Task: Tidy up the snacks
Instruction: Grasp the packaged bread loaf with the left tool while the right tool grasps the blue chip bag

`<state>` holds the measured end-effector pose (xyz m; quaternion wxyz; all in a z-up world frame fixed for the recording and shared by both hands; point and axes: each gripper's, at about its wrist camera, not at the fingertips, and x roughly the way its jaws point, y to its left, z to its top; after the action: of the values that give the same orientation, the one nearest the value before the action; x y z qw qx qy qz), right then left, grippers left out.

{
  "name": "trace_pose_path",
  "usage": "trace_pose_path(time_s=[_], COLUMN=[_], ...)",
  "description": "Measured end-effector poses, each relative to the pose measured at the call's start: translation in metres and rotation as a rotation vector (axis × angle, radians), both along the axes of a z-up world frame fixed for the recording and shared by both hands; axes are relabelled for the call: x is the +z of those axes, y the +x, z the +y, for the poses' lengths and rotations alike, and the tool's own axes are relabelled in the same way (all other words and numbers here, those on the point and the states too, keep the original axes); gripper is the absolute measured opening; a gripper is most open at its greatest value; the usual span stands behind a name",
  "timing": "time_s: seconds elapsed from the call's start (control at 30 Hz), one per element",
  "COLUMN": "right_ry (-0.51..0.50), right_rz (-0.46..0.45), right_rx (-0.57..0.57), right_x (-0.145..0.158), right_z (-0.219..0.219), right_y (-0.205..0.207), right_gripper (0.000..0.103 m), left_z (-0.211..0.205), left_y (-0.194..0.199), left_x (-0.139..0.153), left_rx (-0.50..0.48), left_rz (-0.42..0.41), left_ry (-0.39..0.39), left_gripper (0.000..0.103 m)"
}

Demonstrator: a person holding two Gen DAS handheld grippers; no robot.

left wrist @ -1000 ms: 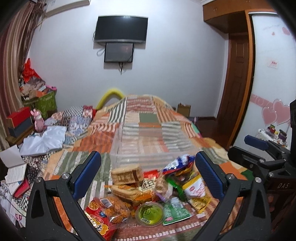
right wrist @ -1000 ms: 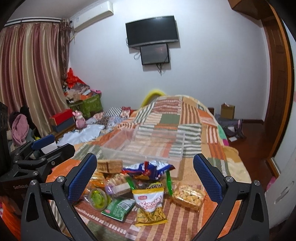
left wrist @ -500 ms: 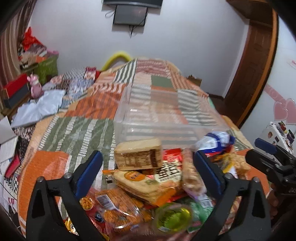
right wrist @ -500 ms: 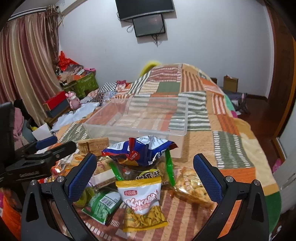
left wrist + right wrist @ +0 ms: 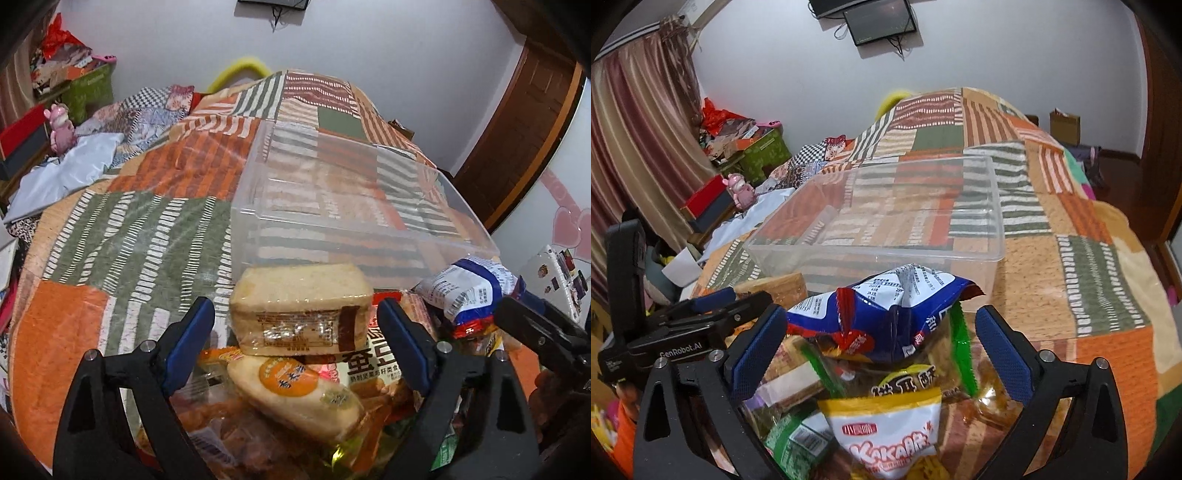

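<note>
A pile of snack packs lies on the patchwork bed before a clear plastic bin (image 5: 354,206). My left gripper (image 5: 295,328) is open, its blue pads either side of a wrapped bread block (image 5: 301,306) that sits on top of a round bun pack (image 5: 295,395). My right gripper (image 5: 881,339) is open around a blue and white snack bag (image 5: 886,306), above a yellow Kakaa chips bag (image 5: 890,435). The bin (image 5: 886,214) is empty in both views. The blue bag also shows in the left wrist view (image 5: 465,291).
The left gripper body (image 5: 676,332) shows at the left of the right wrist view. Clutter, a pink toy (image 5: 61,125) and boxes lie left of the bed. A wooden door (image 5: 517,122) stands at the right.
Both grippers have moved forward and down into the snack pile. The left now straddles the bread block, the right the blue bag. Both stay open.
</note>
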<state>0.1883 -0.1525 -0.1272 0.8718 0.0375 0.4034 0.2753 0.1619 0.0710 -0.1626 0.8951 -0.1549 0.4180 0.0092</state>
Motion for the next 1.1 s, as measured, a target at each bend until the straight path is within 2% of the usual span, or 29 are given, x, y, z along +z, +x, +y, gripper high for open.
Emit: trace_pose_path(time_s=[0.2, 0.67, 0.77, 0.83, 1.0, 1.03, 1.07, 1.1], right_ry=[0.026, 0.054, 0.061, 0.065, 0.084, 0.086, 0.090, 0.090], right_rz=[0.047, 0.036, 0.034, 0.030, 0.026, 0.022, 0.017, 0.013], right_rx=[0.007, 0.006, 0.009, 0.009, 0.007, 0.007, 0.009, 0.009], right_x=[-0.007, -0.005, -0.005, -0.004, -0.001, 0.000, 0.002, 0.003], right_z=[0.003, -0.001, -0.002, -0.003, -0.007, -0.008, -0.009, -0.010], right_y=[0.006, 0.004, 0.003, 0.002, 0.001, 0.000, -0.001, -0.002], right_gripper=[0.083, 0.064, 0.060, 0.058, 0.053, 0.052, 0.046, 0.046], left_z=[-0.005, -0.016, -0.012, -0.011, -0.012, -0.012, -0.012, -0.012], left_y=[0.008, 0.012, 0.017, 0.015, 0.007, 0.005, 0.001, -0.002], left_x=[-0.002, -0.002, -0.011, -0.012, -0.009, -0.007, -0.004, -0.001], left_rx=[-0.016, -0.035, -0.032, -0.027, -0.013, -0.011, -0.010, -0.010], left_rz=[0.017, 0.043, 0.073, 0.064, 0.046, 0.042, 0.033, 0.025], left_ry=[0.002, 0.058, 0.018, -0.015, -0.028, -0.030, -0.032, -0.034], left_gripper=[0.086, 0.085, 0.085, 0.084, 0.083, 0.083, 0.083, 0.083])
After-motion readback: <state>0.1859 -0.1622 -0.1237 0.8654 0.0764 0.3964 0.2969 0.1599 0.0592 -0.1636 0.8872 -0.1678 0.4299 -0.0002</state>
